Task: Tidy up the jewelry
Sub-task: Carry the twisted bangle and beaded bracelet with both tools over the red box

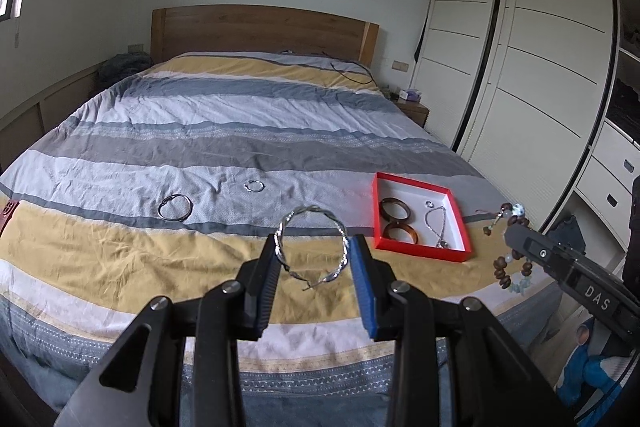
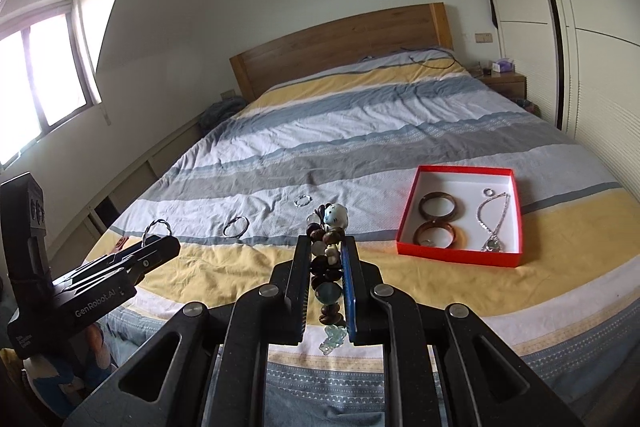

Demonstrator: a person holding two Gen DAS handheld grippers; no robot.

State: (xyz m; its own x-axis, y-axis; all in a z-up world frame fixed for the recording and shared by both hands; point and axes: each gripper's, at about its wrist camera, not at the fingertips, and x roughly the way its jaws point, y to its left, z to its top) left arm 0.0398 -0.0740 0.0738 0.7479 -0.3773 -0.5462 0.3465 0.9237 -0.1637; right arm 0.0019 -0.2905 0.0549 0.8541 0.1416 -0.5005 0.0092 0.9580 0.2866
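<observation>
On the bed (image 1: 240, 115), far left of the near yellow stripe, lies a large hoop (image 1: 175, 207), and just right of it and a little farther off a small ring (image 1: 254, 186). Both rest on the grey-white band, well apart from either gripper.

The left gripper (image 1: 314, 247) hangs above the near yellow stripe, its jaws clamped on a twisted silver bangle (image 1: 312, 247). The bangle stands upright between the pads, its upper arc rising past the fingertips.

Right of it sits the red tray (image 1: 416, 251), flat on the bed. Inside, two brown bangles (image 1: 395, 209) lie one behind the other on the left side; a small ring (image 1: 429, 203) and a silver necklace (image 1: 438, 227) lie on the right side.

Farthest right, the right gripper (image 2: 325, 247) is nearly closed, gripping a beaded bracelet (image 2: 326, 267). The beads run along the gap between the pads, a pale painted bead (image 2: 335, 215) sticking out past the tips. The tray lies to its right and farther off.
</observation>
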